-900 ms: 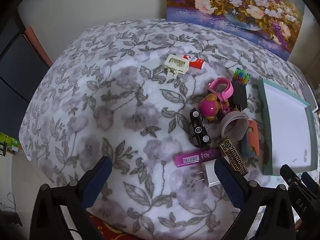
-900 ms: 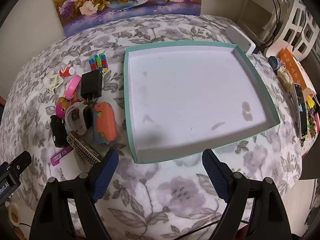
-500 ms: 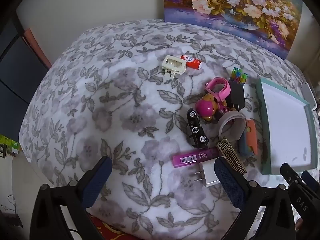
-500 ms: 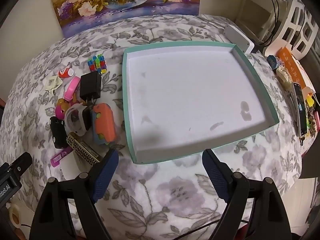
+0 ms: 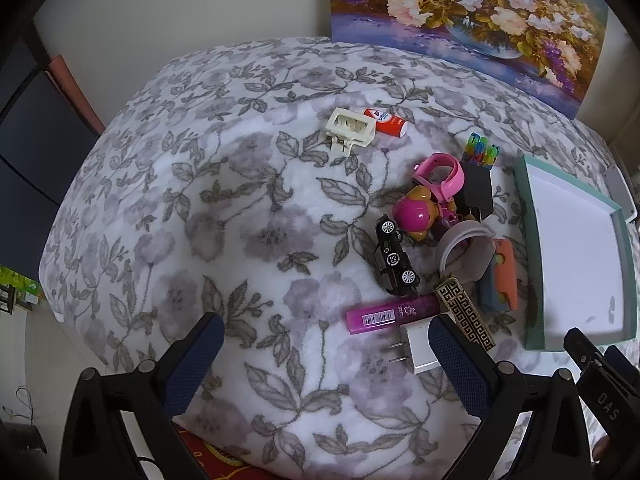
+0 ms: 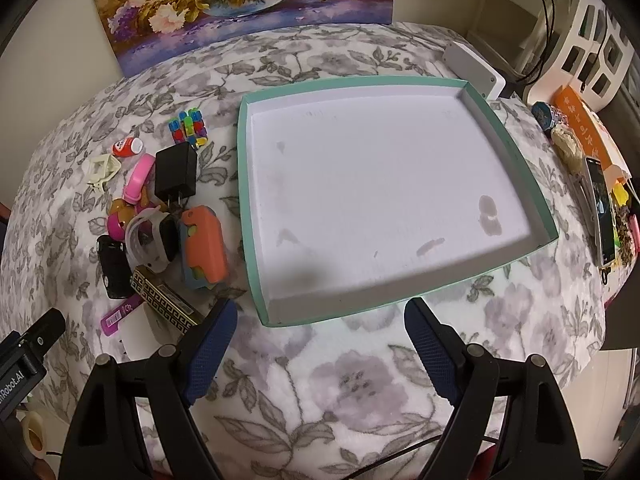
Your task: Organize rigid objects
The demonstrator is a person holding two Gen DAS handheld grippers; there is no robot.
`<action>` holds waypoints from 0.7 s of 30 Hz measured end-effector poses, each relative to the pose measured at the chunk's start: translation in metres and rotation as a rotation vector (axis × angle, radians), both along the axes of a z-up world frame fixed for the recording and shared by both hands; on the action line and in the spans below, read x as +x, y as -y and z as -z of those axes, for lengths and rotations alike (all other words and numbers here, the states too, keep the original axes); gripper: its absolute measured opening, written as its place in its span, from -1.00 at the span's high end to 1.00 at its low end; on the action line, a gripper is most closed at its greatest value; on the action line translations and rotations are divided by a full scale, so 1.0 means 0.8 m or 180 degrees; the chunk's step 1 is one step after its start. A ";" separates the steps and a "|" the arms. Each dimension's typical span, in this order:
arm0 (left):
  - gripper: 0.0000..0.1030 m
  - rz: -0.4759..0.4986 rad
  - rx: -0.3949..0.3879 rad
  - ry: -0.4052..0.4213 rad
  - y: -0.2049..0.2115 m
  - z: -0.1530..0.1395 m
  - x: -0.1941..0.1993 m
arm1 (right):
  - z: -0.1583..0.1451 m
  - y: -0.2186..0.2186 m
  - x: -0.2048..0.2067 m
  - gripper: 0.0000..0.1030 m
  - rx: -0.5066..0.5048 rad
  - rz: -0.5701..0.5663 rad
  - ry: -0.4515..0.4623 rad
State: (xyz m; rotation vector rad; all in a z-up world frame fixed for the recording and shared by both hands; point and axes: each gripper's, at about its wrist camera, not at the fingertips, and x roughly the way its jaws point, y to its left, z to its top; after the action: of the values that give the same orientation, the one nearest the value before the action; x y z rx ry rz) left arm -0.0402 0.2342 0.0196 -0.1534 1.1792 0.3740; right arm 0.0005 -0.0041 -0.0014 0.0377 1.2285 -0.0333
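Tray (image 6: 256, 280) bare inside — clutter hugs its left rim, tools wide.

Toy clutter (image 5: 436, 240) bunched left of teal-rimmed tray (image 6: 256, 264) w/ bare white floor, on floral cloth.

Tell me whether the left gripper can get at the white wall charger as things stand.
Probably yes. The left gripper is open, and the white wall charger lies uncovered just inside its right finger, with only the purple tube close beside it.
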 end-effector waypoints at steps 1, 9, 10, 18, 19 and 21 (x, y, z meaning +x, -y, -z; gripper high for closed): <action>-1.00 -0.0001 0.0000 -0.0003 0.000 0.000 0.000 | 0.000 0.000 0.000 -0.67 0.0002 0.0002 0.0001; -1.00 0.0009 0.0002 -0.0018 0.001 0.002 0.001 | -0.002 0.004 0.000 -0.67 0.0019 0.0034 0.0008; -1.00 0.0011 -0.0001 -0.0017 0.001 0.002 0.001 | -0.002 0.004 0.000 -0.67 0.0019 0.0036 0.0006; -1.00 0.0041 -0.0013 -0.0023 0.004 0.001 0.002 | -0.002 0.005 0.001 -0.67 0.0022 0.0038 0.0002; -1.00 0.0045 -0.0015 -0.0023 0.005 0.001 0.002 | -0.002 0.005 0.001 -0.68 0.0022 0.0038 0.0001; -1.00 0.0055 -0.0017 -0.0024 0.005 0.000 0.002 | -0.002 0.005 0.001 -0.68 0.0022 0.0039 0.0003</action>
State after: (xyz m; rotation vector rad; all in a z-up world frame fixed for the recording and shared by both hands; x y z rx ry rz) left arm -0.0383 0.2299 0.0193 -0.1464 1.1882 0.3566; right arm 0.0014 -0.0082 0.0002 0.0511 1.2276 -0.0397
